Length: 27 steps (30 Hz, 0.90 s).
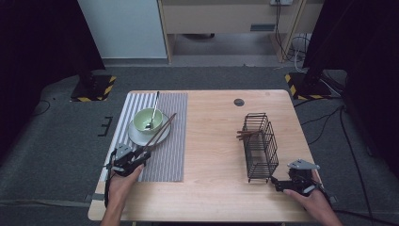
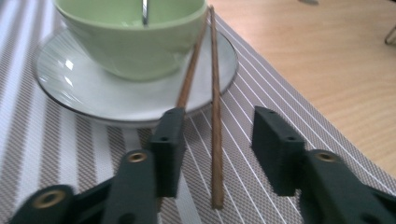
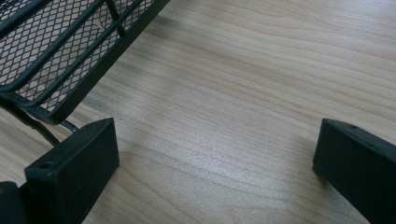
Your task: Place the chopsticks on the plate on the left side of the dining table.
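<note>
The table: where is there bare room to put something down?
Bare wood lies between the striped mat and the wire basket, and along the near edge. The mat's far end is crowded with saucer, bowl and chopsticks.

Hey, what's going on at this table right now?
A person is setting a place with a gripper in each hand. The left gripper is open around a pair of brown chopsticks, which lean on the white saucer under the green bowl on the striped placemat. The right gripper rests open on the table beside the black wire basket.
</note>
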### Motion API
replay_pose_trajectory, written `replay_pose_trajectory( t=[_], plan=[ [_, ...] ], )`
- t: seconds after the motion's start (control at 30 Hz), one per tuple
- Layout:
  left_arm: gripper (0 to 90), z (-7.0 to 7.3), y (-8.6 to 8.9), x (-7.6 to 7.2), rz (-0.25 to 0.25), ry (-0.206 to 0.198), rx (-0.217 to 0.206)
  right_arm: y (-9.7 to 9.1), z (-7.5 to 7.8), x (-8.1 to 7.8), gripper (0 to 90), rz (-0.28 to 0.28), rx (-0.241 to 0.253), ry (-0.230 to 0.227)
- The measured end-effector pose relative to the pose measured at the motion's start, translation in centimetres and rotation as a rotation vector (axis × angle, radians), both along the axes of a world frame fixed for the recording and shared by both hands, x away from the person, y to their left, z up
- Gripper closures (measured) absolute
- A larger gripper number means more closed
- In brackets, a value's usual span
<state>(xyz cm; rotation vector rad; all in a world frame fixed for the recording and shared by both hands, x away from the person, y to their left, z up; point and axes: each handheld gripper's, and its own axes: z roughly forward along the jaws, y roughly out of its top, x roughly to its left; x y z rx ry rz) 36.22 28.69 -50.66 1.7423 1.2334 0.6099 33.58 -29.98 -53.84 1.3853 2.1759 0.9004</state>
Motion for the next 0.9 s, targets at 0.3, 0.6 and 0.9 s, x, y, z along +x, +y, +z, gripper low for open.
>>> replay_pose_trajectory(
  t=[0.3, 0.6, 0.9],
  plan=[
    [27.8, -0.6, 0.2, 0.4, 0.047, 0.018, 0.05, 0.0, 0.0, 0.0, 0.4, 0.0, 0.0, 0.0],
    [26.1, -1.2, 0.1, 0.6, 0.043, 0.059, 0.084, 0.0, 0.0, 0.0, 0.4, 0.0, 0.0, 0.0],
    [39.2, -1.6, 0.0, 0.6, 0.023, 0.107, 0.099, 0.0, 0.0, 0.0, 0.4, 0.0, 0.0, 0.0]
  ],
)
